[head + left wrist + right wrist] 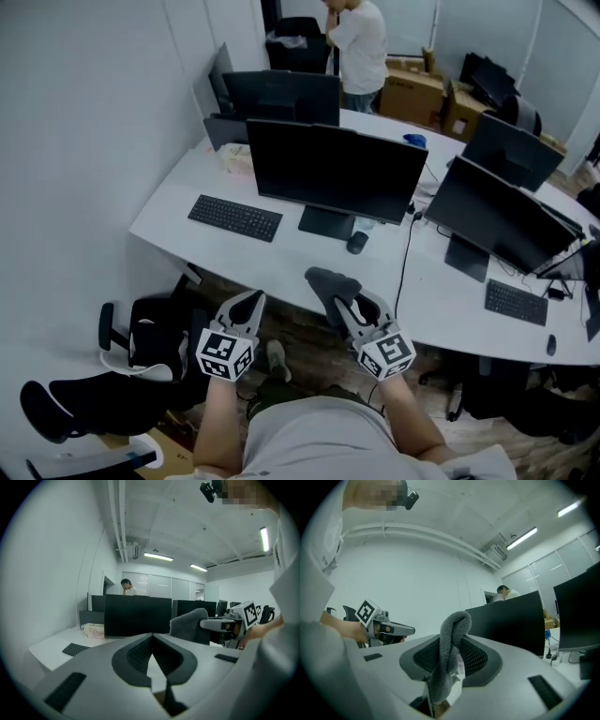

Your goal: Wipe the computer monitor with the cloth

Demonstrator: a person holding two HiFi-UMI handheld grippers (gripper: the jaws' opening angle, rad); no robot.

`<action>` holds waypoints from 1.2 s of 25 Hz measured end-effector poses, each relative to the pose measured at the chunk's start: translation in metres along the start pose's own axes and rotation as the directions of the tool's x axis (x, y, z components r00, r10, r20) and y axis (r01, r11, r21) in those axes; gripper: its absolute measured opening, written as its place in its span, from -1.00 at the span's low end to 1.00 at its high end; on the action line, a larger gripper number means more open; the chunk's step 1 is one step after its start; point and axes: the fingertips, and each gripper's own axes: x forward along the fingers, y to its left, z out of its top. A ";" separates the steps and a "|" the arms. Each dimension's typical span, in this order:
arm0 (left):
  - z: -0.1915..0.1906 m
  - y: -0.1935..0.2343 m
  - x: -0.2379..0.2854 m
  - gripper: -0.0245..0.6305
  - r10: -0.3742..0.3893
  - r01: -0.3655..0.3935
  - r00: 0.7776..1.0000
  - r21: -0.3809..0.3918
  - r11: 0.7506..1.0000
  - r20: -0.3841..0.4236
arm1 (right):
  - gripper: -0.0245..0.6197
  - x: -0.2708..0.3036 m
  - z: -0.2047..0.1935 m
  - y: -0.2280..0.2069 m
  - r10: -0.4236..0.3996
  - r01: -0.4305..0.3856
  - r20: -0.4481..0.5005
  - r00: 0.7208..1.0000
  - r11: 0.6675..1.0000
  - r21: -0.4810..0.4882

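The black computer monitor [336, 170] stands on the white desk [202, 244], screen dark; it also fills the middle of the left gripper view as the monitor [137, 616]. My right gripper [349, 302] is shut on a grey cloth [330, 282], held in front of the desk edge below the monitor. In the right gripper view the cloth [449, 654] stands folded between the jaws. My left gripper [249, 304] hangs left of it, jaws closed together with nothing between them. The left gripper [151, 645] points at the monitor.
A keyboard [234, 217] lies left of the monitor's stand, a mouse [356, 243] to its right. More monitors [502, 215] stand to the right and behind. A person [357, 47] stands at the far side. A black office chair [141, 352] sits at lower left.
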 end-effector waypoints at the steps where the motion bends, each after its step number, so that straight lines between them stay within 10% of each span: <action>1: 0.002 0.007 0.008 -0.92 -0.012 0.012 1.000 -0.002 1.000 0.005 | -0.55 0.008 0.000 -0.004 -0.010 0.010 -0.004 1.000 1.000 -0.005; 30: 0.022 0.288 0.120 -0.92 -0.181 0.182 0.983 -0.040 0.982 0.034 | -0.55 0.347 0.051 -0.035 -0.170 0.159 -0.036 0.985 0.964 -0.214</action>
